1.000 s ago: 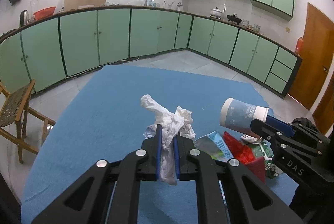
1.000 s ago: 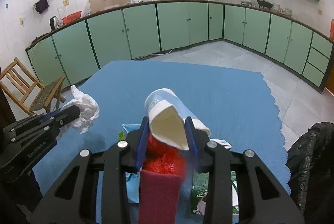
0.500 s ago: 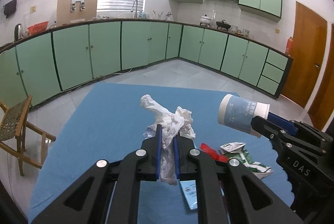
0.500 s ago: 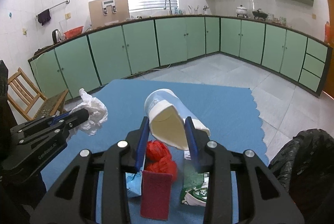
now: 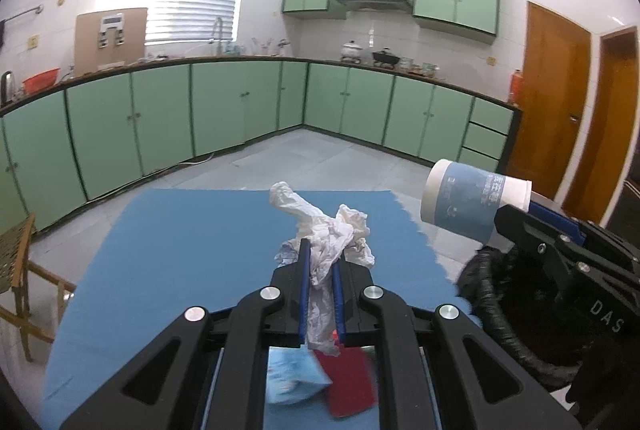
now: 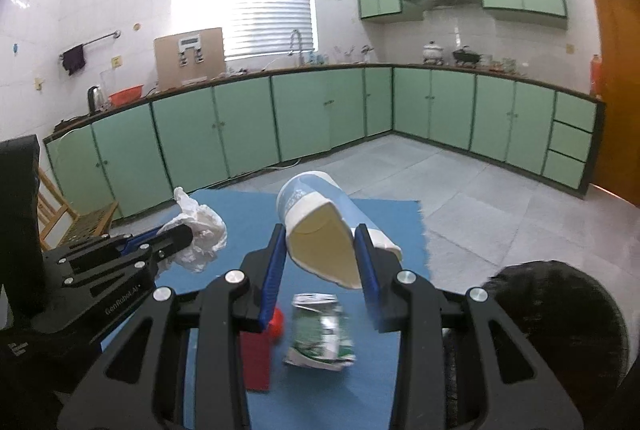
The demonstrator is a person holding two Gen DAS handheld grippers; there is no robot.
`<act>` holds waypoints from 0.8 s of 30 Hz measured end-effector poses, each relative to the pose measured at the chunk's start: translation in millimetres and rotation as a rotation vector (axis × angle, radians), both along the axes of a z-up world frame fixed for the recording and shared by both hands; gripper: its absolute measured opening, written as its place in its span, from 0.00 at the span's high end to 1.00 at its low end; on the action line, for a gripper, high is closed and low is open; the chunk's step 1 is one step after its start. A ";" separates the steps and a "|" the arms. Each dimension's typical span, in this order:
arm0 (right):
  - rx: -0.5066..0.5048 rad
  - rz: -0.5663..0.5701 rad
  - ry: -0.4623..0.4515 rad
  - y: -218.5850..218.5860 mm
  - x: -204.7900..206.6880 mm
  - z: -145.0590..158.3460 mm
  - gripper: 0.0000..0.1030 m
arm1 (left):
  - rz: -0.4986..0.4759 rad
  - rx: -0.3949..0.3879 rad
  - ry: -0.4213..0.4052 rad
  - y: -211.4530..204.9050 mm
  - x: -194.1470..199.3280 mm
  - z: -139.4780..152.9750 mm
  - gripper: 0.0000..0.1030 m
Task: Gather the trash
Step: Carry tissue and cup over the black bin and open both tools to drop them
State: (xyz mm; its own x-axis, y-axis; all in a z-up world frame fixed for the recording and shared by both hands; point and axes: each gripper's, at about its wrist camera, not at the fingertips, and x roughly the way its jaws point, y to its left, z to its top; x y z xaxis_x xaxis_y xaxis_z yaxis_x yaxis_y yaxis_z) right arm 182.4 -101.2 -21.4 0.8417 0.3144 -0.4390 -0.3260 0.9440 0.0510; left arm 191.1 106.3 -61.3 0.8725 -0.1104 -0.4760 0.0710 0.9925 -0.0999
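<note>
My left gripper (image 5: 319, 262) is shut on a crumpled white tissue (image 5: 324, 230), held up over the blue table (image 5: 180, 250); it also shows in the right wrist view (image 6: 198, 230). My right gripper (image 6: 320, 250) is shut on a squashed blue-and-white paper cup (image 6: 320, 226), also seen in the left wrist view (image 5: 468, 199), above a black trash bag (image 5: 520, 310). On the table below lie a crushed green-and-white carton (image 6: 320, 334), a red flat piece (image 6: 256, 362), a red crumpled scrap (image 6: 277, 322) and a light-blue wrapper (image 5: 292, 378).
The black trash bag (image 6: 560, 330) sits off the table's right edge. A wooden chair (image 5: 20, 270) stands left of the table. Green kitchen cabinets (image 5: 240, 109) line the far walls, with grey floor between; wooden doors (image 5: 556, 101) at right.
Both grippers have risen and swung right with their loads; the trash bag has come into view under the right gripper, and the table litter has slipped lower in both views.
</note>
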 end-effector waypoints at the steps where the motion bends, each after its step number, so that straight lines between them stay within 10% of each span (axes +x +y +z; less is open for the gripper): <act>1: -0.001 -0.011 -0.004 -6.6 -2.7 2.1 0.67 | -0.012 -0.001 -0.002 -6.2 0.5 1.0 0.90; 24: -0.054 -0.372 0.036 -196.8 -42.7 -34.9 0.67 | -0.367 -0.054 0.016 -202.7 23.2 -14.0 0.90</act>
